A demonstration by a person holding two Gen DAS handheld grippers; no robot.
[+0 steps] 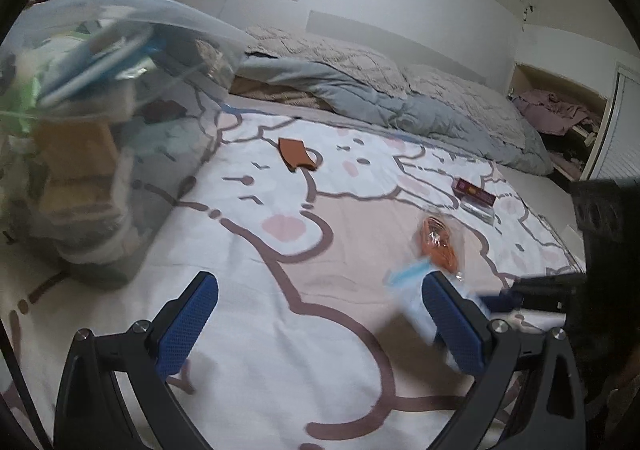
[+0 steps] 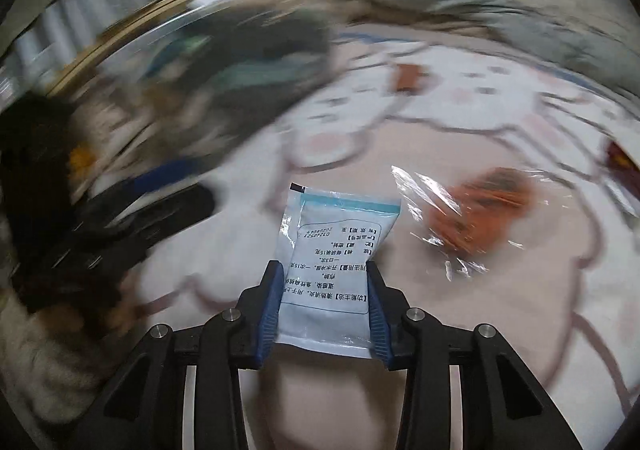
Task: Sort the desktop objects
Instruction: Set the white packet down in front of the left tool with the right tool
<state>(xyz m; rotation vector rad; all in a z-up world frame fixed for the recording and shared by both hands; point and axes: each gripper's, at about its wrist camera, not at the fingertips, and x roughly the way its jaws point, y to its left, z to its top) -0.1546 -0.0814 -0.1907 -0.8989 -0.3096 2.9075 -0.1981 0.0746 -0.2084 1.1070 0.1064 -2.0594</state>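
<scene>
My right gripper is shut on a white sachet with a blue top edge and printed text, held above the bed sheet. The same sachet shows as a blur beside my left gripper's right finger. My left gripper stands open over the sheet with nothing between its blue pads. A clear plastic bin holding several items stands at the left. On the sheet lie an orange item in a clear bag, a brown leather piece and a small maroon box.
The cartoon-print sheet covers the bed. A grey quilt and pillows lie along the far side by the white headboard. An open niche with clothes is at the far right. The right wrist view is heavily blurred.
</scene>
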